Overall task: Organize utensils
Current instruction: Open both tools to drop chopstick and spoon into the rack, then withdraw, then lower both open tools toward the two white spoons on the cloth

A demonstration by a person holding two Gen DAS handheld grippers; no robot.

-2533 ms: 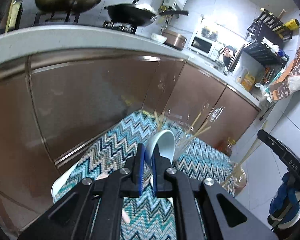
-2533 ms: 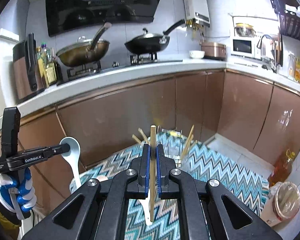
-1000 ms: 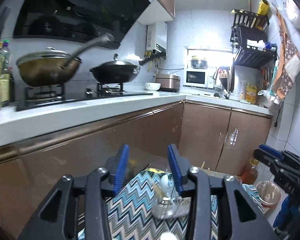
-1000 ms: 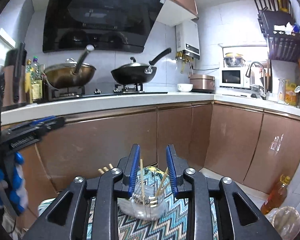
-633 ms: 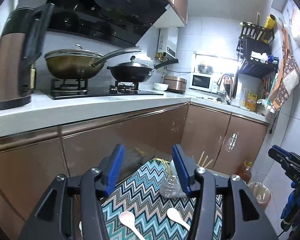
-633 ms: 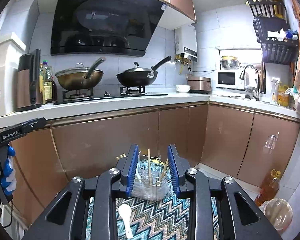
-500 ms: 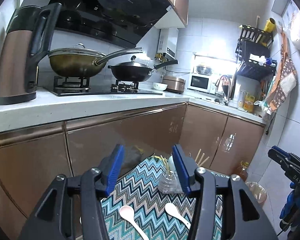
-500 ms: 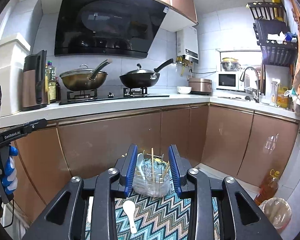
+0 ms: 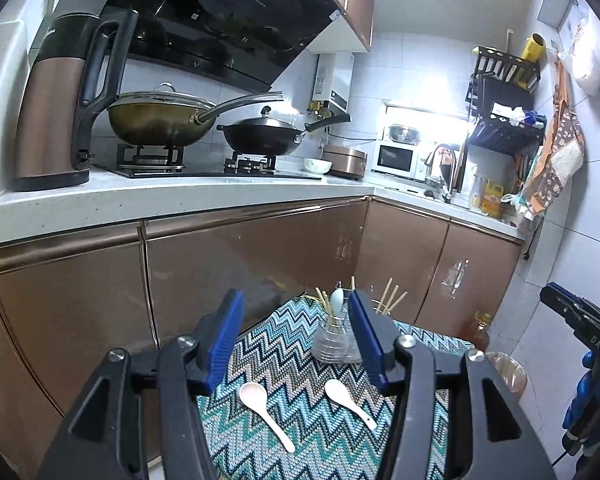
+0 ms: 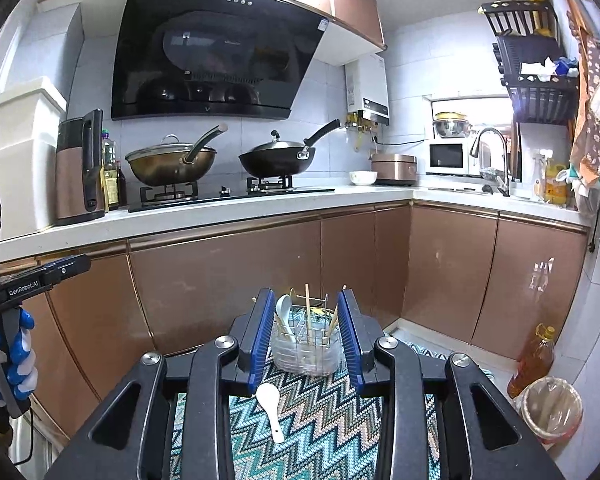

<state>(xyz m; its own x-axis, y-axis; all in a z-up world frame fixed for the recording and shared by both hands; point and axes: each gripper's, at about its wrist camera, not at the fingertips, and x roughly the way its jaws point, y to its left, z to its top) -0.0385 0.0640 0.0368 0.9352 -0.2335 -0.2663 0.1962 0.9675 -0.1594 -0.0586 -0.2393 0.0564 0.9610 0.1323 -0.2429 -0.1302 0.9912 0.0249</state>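
Note:
A clear utensil holder [image 9: 334,342] [image 10: 305,350] stands at the far end of a zigzag-patterned cloth [image 9: 312,420] [image 10: 324,428]. It holds a white spoon [image 10: 283,310] and several wooden chopsticks [image 10: 308,312]. Two white spoons lie loose on the cloth in the left wrist view, one to the left [image 9: 262,404] and one to the right [image 9: 346,398]. One loose spoon [image 10: 271,406] shows in the right wrist view. My left gripper [image 9: 294,340] is open and empty, held back above the cloth. My right gripper [image 10: 305,338] is open and empty, facing the holder.
Brown cabinet fronts [image 10: 240,280] stand right behind the cloth under a white counter [image 10: 220,206] with two woks and a thermos [image 9: 56,120]. An oil bottle [image 10: 530,360] and a lined bin [image 10: 552,408] stand on the floor at right.
Both grippers opened, letting a spoon and a chopstick go into the holder, then pulled back and away from it. Both are now empty.

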